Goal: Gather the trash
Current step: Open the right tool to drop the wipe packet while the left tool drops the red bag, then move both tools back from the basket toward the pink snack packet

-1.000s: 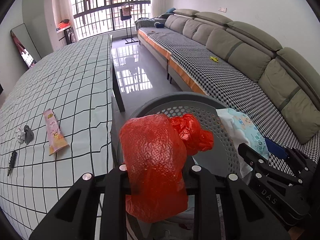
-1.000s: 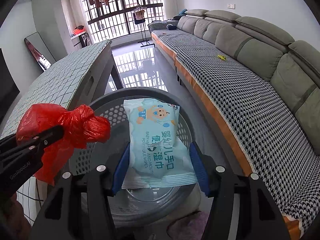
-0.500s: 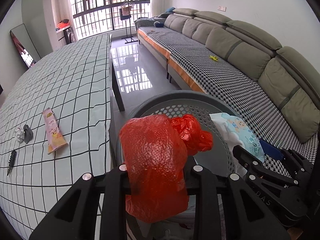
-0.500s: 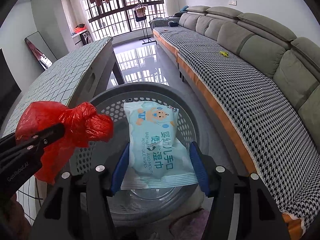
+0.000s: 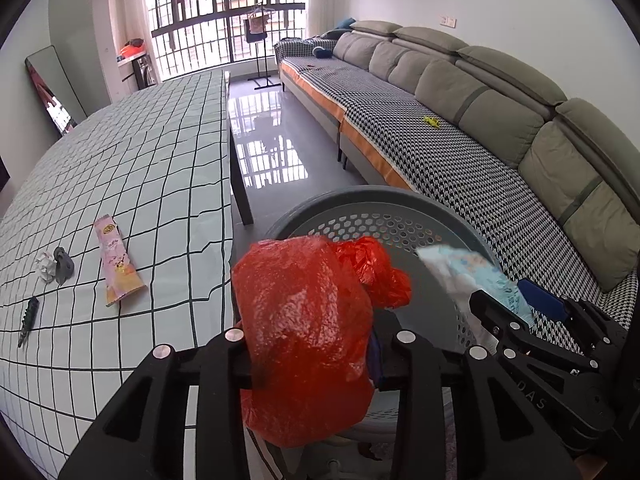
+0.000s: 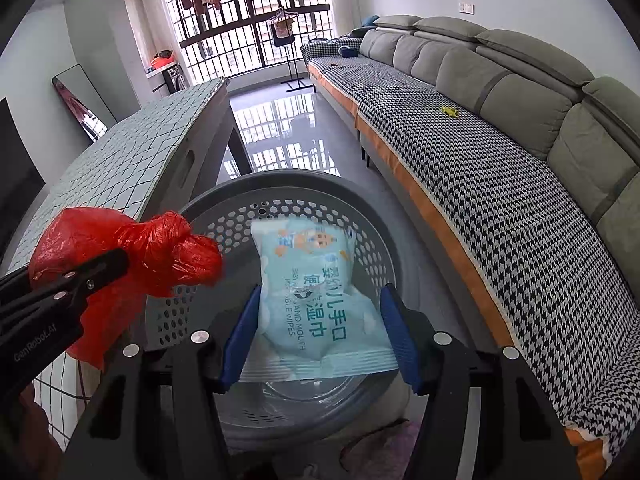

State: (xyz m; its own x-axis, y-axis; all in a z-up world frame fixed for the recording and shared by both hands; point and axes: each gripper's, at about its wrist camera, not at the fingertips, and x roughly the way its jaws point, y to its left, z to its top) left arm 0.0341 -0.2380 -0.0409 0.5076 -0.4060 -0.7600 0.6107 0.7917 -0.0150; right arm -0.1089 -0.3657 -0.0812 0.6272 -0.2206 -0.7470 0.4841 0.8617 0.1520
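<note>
Looking along the left gripper (image 5: pixel 312 344), a crinkled, translucent red plastic bag (image 5: pixel 304 332) with a knotted neck fills the gap between its black fingers (image 5: pixel 218 364). The fingers have just been opening; the bag still sits between them, and whether they still press on it cannot be told. It hangs over the near rim of a round grey plastic basket (image 5: pixel 384 204) whose wall is pierced with hexagonal holes. To the left, the counter (image 5: pixel 120 168) wears a pale cloth with a dark grid, on which lie a flat pink snack wrapper (image 5: pixel 116 266), a crumpled white paper scrap (image 5: pixel 46 266) touching a small grey lump (image 5: pixel 63 266), and a slim dark green piece (image 5: pixel 28 316). At right, the right gripper (image 5: pixel 524 312) carries a pale blue packet.

From the right wrist, the right gripper (image 6: pixel 320 332) has blue-padded fingers (image 6: pixel 240 332) standing fairly wide, one on each side of a soft, glossy pack of baby wipes (image 6: pixel 316 300), light blue with a crimped bottom seam; the near end lies between the pads, though contact on the right is unclear. The pack hangs over the basket (image 6: pixel 280 184), whose smooth bottom holds a clear plastic piece (image 6: pixel 296 396). At left, the left gripper (image 6: pixel 100 272) holds the red bag (image 6: pixel 160 248) at the basket's edge. A long sofa (image 6: pixel 480 152) with houndstooth seat cover and grey cushions runs along the right.
</note>
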